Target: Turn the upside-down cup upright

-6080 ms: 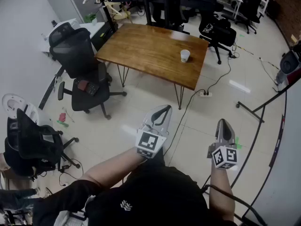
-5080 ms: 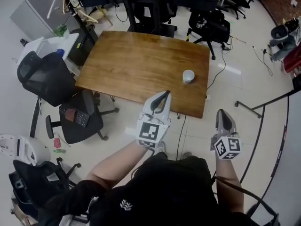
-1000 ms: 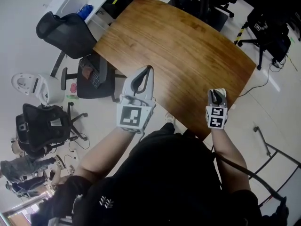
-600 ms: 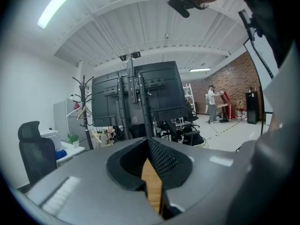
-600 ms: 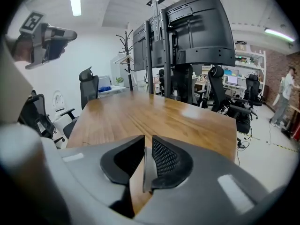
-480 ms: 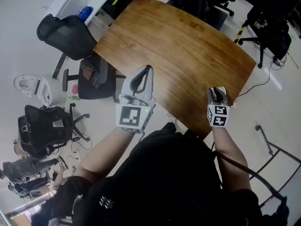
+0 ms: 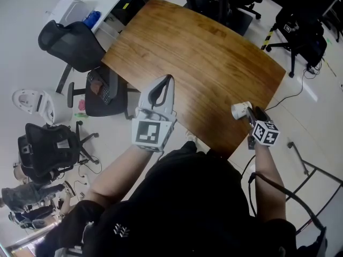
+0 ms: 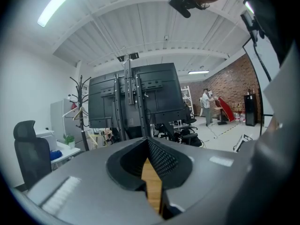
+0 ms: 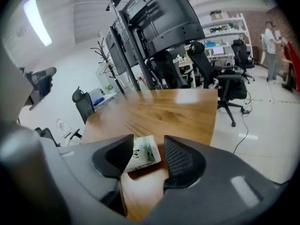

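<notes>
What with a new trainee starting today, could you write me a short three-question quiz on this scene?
1. What stands between the jaws of the right gripper?
2. Where on the table is the cup? A) its middle B) its near edge, by the right gripper C) its far corner
3. True or false: the left gripper grips the cup.

Key:
1. The cup. The jaws have just been opening and stand apart, not pressing on it.
2. B.
3. False. Its jaws are together, with nothing held.
</notes>
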The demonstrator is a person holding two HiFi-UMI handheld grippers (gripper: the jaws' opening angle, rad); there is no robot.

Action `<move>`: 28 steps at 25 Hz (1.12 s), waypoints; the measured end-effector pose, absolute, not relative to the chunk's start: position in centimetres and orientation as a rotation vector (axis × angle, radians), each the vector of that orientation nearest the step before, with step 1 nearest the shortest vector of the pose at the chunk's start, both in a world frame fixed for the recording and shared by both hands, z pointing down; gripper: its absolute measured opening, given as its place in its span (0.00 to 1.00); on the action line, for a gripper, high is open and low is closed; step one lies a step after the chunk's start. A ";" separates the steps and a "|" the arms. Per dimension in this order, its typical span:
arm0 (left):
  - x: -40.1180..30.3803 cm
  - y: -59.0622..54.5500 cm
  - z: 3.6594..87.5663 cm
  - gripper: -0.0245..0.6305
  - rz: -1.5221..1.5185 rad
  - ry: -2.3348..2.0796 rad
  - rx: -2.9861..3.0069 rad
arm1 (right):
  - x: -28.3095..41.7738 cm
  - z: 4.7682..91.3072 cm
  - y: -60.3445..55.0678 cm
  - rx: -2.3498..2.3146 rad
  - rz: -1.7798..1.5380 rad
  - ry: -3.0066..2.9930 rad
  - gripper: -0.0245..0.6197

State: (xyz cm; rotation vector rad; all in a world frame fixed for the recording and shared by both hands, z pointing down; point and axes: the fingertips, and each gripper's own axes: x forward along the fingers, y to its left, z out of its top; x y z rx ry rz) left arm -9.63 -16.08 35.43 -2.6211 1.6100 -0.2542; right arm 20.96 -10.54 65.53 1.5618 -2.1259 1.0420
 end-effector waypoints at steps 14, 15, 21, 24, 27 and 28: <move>-9.4 -16.0 34.9 0.04 -0.291 1.624 -2.607 | 18.6 66.0 -10.4 1.390 1.180 -2.241 0.27; -9.3 -16.0 34.9 0.04 -0.285 1.623 -2.609 | 18.5 65.8 -10.4 1.389 1.152 -2.242 0.22; -8.8 -15.9 34.7 0.04 -0.231 1.600 -2.622 | 17.1 64.3 -10.7 1.320 0.983 -2.268 0.15; -8.8 -16.0 34.6 0.04 -0.223 1.599 -2.626 | 16.0 63.1 -10.8 1.267 0.894 -2.277 0.12; -8.9 -16.2 34.6 0.04 -0.220 1.598 -2.631 | 14.9 61.8 -11.0 1.220 0.802 -2.284 0.10; -8.9 -16.3 34.6 0.04 -0.218 1.596 -2.631 | 14.6 61.5 -11.0 1.204 0.777 -2.286 0.09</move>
